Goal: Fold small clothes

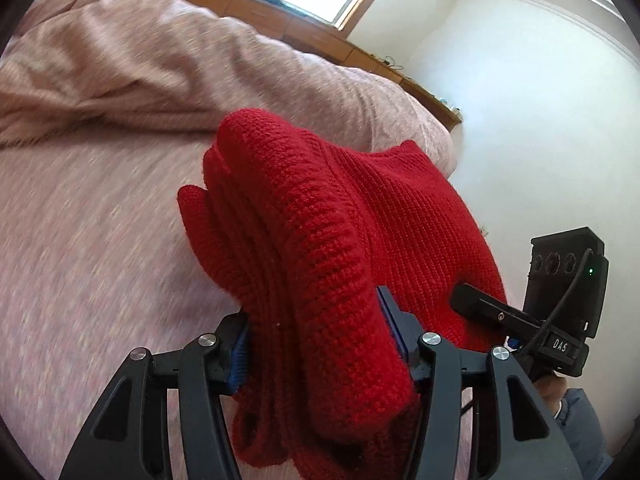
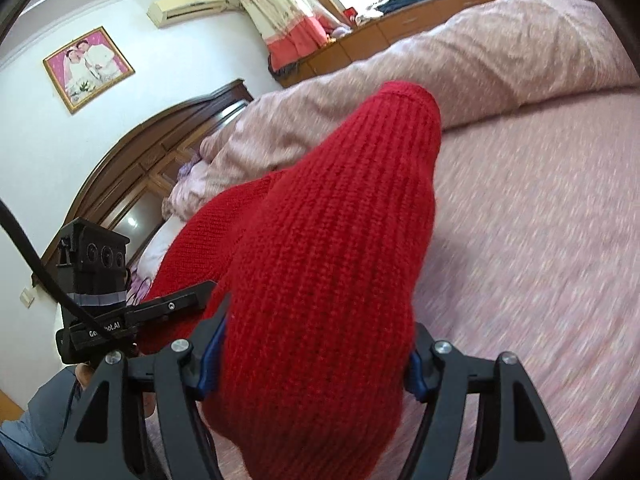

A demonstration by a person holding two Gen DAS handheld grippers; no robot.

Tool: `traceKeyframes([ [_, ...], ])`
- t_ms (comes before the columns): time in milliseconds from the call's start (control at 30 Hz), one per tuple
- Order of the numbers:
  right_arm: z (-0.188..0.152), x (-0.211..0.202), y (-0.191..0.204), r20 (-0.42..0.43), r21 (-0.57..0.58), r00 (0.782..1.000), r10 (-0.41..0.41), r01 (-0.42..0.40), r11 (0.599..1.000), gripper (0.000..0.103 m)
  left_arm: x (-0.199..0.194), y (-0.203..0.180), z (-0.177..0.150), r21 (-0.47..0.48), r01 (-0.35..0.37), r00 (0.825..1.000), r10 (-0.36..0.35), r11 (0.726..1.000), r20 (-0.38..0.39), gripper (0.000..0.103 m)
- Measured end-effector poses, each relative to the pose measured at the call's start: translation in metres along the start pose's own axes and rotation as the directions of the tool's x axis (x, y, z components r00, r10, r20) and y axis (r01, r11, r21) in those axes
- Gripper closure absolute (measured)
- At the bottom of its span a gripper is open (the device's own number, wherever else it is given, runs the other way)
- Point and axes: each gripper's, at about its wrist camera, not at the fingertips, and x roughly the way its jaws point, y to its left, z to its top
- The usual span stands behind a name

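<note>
A chunky red knitted garment (image 1: 320, 240) is clamped by left gripper (image 1: 316, 344) and right gripper (image 2: 312, 356) over the pink speckled bedspread (image 1: 80, 240), with a white wall (image 1: 520, 120) behind.

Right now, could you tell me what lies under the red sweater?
The red sweater hangs bunched in both tools, left tool and right tool; under it lies the pink bedspread. What the hanging knit covers directly below cannot be seen.

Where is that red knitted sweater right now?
The red sweater is bunched up and held over the pink bed, gripped by the left tongs and the right tongs, filling the middle of both views.
</note>
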Motion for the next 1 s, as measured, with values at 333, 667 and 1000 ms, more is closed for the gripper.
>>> traceKeyframes([
  [333,0.044,0.020,-0.071,0.038,0.029,0.998,-0.048,0.047,0.998,0.031,0.077,0.005,0.016,0.030,-0.025,0.999,0.024,0.999,0.022,0.055],
  [667,0.020,0.054,-0.128,-0.066,0.216,0.995,-0.077,0.089,0.972,0.020,0.104,0.018,-0.015,0.126,-0.126,0.991,0.119,0.984,0.060,0.045],
  [1000,0.017,0.058,-0.124,-0.047,0.205,0.996,-0.078,0.086,0.975,0.016,0.099,0.033,-0.017,0.044,-0.084,0.996,0.082,0.996,0.044,0.036],
])
